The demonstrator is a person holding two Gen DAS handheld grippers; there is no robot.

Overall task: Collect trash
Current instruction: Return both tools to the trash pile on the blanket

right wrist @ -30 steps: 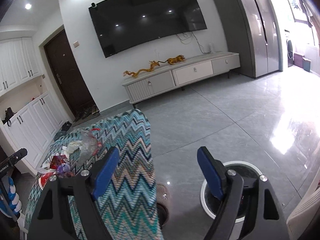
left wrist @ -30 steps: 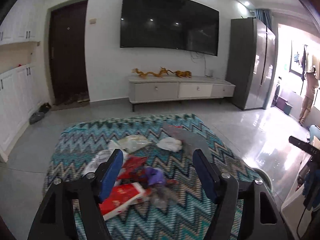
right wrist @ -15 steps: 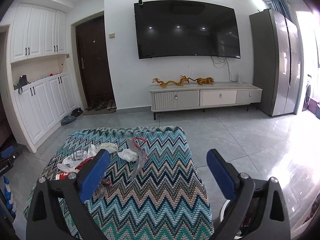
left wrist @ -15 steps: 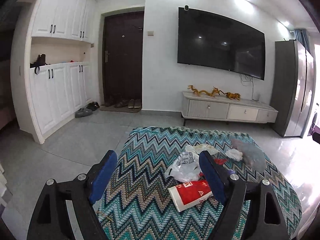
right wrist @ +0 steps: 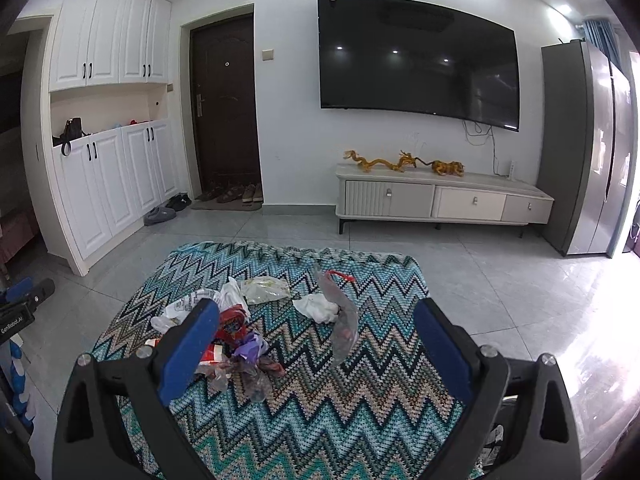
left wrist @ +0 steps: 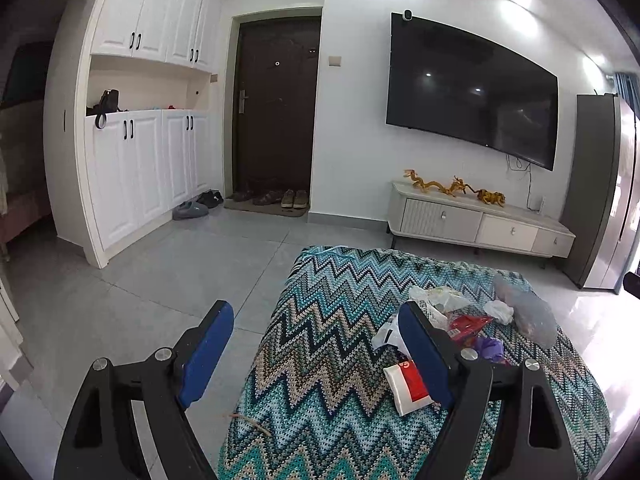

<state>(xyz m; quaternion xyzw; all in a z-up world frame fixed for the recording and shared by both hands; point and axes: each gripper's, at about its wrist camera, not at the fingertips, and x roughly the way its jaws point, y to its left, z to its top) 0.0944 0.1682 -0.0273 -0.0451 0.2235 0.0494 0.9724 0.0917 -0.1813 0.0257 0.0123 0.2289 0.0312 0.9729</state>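
Your left gripper (left wrist: 316,356) has blue-padded jaws spread wide on nothing; your right gripper (right wrist: 316,348) has just widened further, also bare. The heap of crumpled plastic bags and red wrappers (right wrist: 236,320) lies on the teal zigzag knitted cover (right wrist: 320,420), at ten o'clock from your right jaws.

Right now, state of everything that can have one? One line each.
left hand-held gripper: open, empty
right hand-held gripper: open, empty, jaws just been opening
entrance door: closed
wall TV: off
cabinet doors: closed
TV stand drawers: closed
trash pile: loose on zigzag cloth, uncollected
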